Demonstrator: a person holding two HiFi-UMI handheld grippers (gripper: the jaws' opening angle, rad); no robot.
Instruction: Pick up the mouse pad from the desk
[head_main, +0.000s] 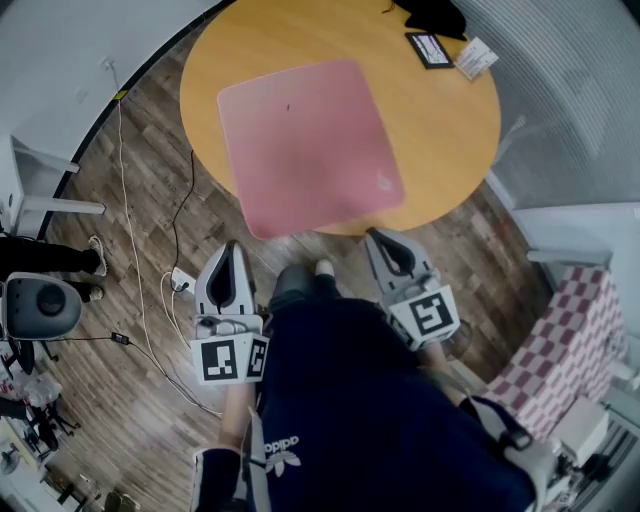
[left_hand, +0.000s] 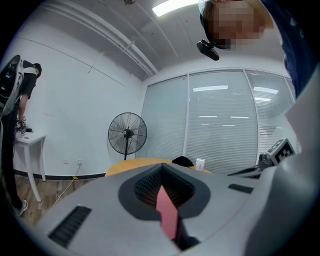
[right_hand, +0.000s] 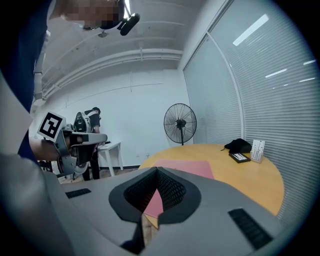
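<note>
Mouse pad (head_main: 310, 145), pink, thin, rectangular with rounded corners: flat on round yellow wooden table (head_main: 450, 120), on its near-left part. Reaches the near rim; near-left corner seems to hang slightly past it. Judged convenient, since a thin sheet lying flat gives jaws little to pinch except at a free edge.

Clutter at far side only, well apart from the pad: black bundle (head_main: 435, 15), small dark flat device (head_main: 430, 48), white card (head_main: 475, 57). Nothing on top of the pad.

Left gripper (head_main: 232, 250), grey with marker cube: over the wooden floor (head_main: 130, 200), just short of the near rim, aimed toward the near-left corner. Right gripper (head_main: 377, 236), same build: close to the near edge further right. Contact with pad or rim not resolvable from the head view. One tool per end of the near edge, consistent with a two-handed lift of a floppy sheet (judgement).

Tool state: both sets of jaws clenched, tips meeting, nothing pinched. Pink sliver in each gripper view read as the pad lying beyond, seen through the slot behind the tips. Jaws to be spread before any grasp.
</note>
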